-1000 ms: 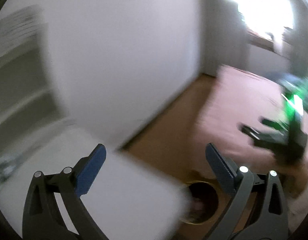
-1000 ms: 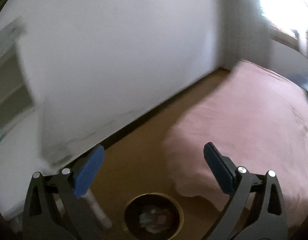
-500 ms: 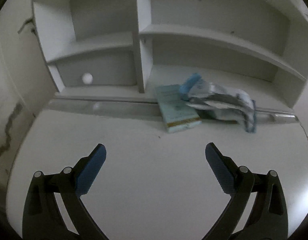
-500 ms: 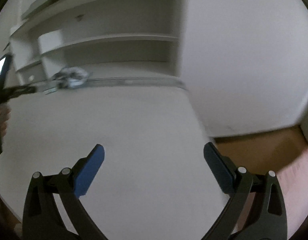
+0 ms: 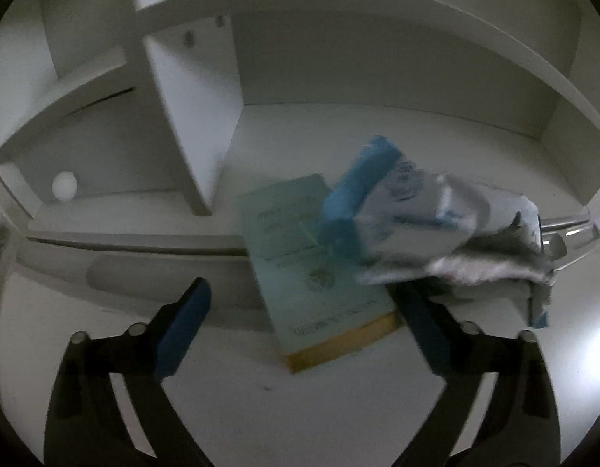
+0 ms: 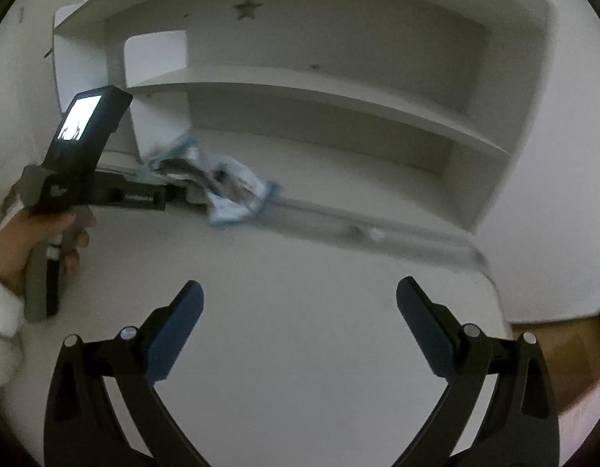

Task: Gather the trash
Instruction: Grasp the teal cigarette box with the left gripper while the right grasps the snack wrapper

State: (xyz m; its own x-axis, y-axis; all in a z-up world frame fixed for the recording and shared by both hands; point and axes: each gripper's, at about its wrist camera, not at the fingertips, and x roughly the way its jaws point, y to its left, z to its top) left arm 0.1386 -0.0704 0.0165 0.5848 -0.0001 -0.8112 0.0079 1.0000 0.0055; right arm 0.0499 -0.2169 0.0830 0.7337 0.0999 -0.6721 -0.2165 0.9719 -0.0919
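Observation:
A crumpled blue, white and silver wrapper (image 5: 436,229) lies on the white desk (image 5: 300,408) at the foot of a shelf unit, partly on top of a pale green book (image 5: 300,268). My left gripper (image 5: 303,323) hovers just in front of them with its jaws closing. The book's near corner sits between the fingers, and the pads press on nothing. Its right finger (image 5: 420,323) is just under the wrapper's lower edge. In the right wrist view, the wrapper (image 6: 230,190) is far off at the left. My right gripper (image 6: 300,323) hangs open over bare desk.
A white ball (image 5: 64,185) sits in the left cubby of the white shelf unit (image 5: 191,124). A hand (image 6: 23,245) holds the left gripper at the desk's left side. Brown floor (image 6: 564,350) and a pink bed edge (image 6: 587,401) lie beyond the desk's right end.
Both views have swung from the floor, bed and wall round to the desk and shelves. The left gripper has closed in on the book and wrapper, and its jaws stand narrower.

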